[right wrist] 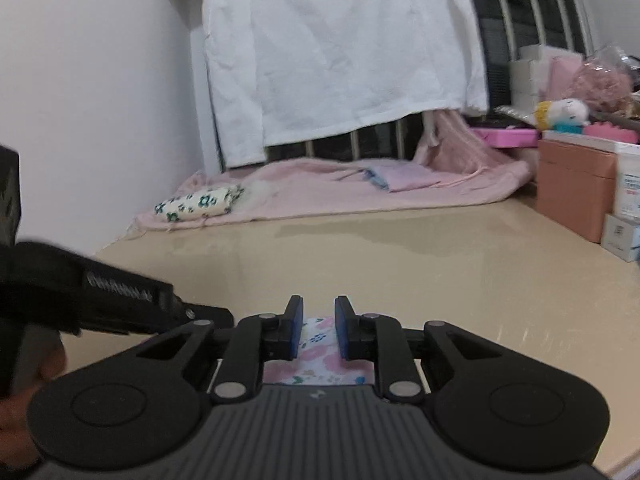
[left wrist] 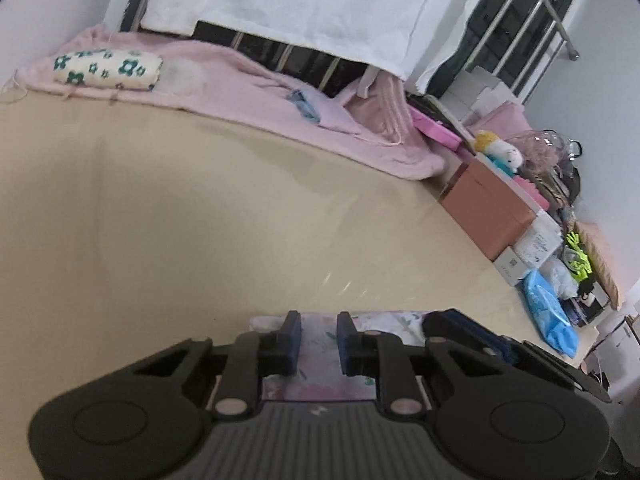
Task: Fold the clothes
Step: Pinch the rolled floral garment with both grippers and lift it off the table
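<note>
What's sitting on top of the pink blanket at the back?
A folded flower-print cloth and a lilac cloth lie on the pink blanket; whatever lies beneath them is covered.

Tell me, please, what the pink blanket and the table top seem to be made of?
Pink blanket: probably soft fleece or terry cloth; matte, fuzzy surface, limp folds, loose threads at its edge. Table top: hard, smooth, beige, perhaps laminate or glass-covered; glossy, with faint reflections.

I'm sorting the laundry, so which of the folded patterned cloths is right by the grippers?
The pink-flowered white cloth lying just under both grippers; the cream cloth with green flowers sits far off on the pink blanket.
</note>
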### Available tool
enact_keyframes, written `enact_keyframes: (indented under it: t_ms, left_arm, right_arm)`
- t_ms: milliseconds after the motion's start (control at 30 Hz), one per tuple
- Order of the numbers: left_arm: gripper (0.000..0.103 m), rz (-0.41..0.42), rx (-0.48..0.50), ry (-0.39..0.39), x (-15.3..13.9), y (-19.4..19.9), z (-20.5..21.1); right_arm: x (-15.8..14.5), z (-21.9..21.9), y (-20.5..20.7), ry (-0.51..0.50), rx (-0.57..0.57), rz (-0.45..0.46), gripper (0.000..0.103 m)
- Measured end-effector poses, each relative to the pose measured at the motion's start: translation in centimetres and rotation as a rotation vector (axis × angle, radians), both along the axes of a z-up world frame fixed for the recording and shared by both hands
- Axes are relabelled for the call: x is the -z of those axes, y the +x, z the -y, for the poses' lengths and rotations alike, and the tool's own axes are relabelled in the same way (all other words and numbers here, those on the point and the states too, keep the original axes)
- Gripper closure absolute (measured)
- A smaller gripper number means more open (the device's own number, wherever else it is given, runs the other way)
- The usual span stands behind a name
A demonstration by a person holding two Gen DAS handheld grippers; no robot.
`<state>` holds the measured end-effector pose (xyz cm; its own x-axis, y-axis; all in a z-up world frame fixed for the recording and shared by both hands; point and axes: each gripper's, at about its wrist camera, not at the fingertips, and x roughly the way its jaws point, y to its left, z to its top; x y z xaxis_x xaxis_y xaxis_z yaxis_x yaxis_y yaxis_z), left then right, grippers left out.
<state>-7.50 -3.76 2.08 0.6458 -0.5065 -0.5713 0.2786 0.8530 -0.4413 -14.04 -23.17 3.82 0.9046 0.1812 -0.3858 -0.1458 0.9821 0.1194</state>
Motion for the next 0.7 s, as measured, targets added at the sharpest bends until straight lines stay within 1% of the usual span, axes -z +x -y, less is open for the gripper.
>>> enact_keyframes:
  t_ms: [33,67,100,233,300,333,367,400,433,467,533,600,633,667,700]
  left_arm:
    - [0.089,-0.004,-0.008,-0.003,0.4,0.2,-0.2]
    - [0.096,-0.004,-0.014,-0.004,0.7,0.4,-0.3]
    - [0.099,-0.004,-0.021,-0.006,1.0,0.6,-0.5]
    - [0.098,0.014,-0.026,-0.035,1.1,0.6,-1.0]
    - [0.075,0.027,-0.052,-0.078,0.4,0.1,-1.9]
    - [0.059,0.045,-0.068,-0.098,-0.1,-0.5,-2.6]
    - [0.053,0.064,-0.073,-0.109,-0.7,-1.2,-3.3]
    - [0.053,0.083,-0.078,-0.119,-1.4,-1.8,-3.9]
    - [0.052,0.087,-0.073,-0.126,-1.7,-2.3,-4.4]
    - [0.052,0.074,-0.055,-0.13,-1.8,-2.6,-4.6]
    - [0.052,0.049,-0.018,-0.137,-2.0,-3.3,-4.9]
    - [0.057,0.01,0.003,-0.122,-1.4,-3.1,-4.4]
    - [0.069,-0.012,0.01,-0.111,-0.9,-2.9,-4.0]
    - [0.079,-0.032,0.013,-0.102,-0.4,-2.7,-3.6]
    - [0.079,-0.05,0.009,-0.094,0.0,-2.4,-3.2]
  right_arm:
    - [0.4,-0.3,0.5,-0.009,-0.007,-0.023,0.085]
    - [0.9,-0.6,1.0,-0.018,-0.007,-0.048,0.085]
    - [1.3,-0.7,1.1,-0.019,0.004,-0.052,0.086]
    - [2.2,-0.5,0.5,0.001,0.066,-0.037,0.085]
    - [1.5,0.2,-0.5,0.05,0.074,-0.015,0.082]
    - [1.0,0.8,-1.1,0.077,0.078,0.004,0.08]
    - [0.6,1.5,-1.7,0.104,0.077,0.013,0.076]
    - [0.2,2.3,-2.3,0.129,0.074,0.017,0.074]
    - [0.0,3.1,-2.8,0.161,0.064,0.005,0.069]
    - [-0.2,3.9,-3.2,0.195,0.049,-0.014,0.062]
    - [-0.1,5.5,-3.5,0.292,0.024,-0.065,0.058]
    - [0.6,6.6,-3.1,0.42,-0.008,-0.12,0.058]
    - [1.1,6.8,-2.7,0.454,-0.008,-0.15,0.059]
    - [1.6,6.7,-2.2,0.475,0.0,-0.179,0.064]
    - [1.9,6.6,-1.9,0.478,0.003,-0.2,0.071]
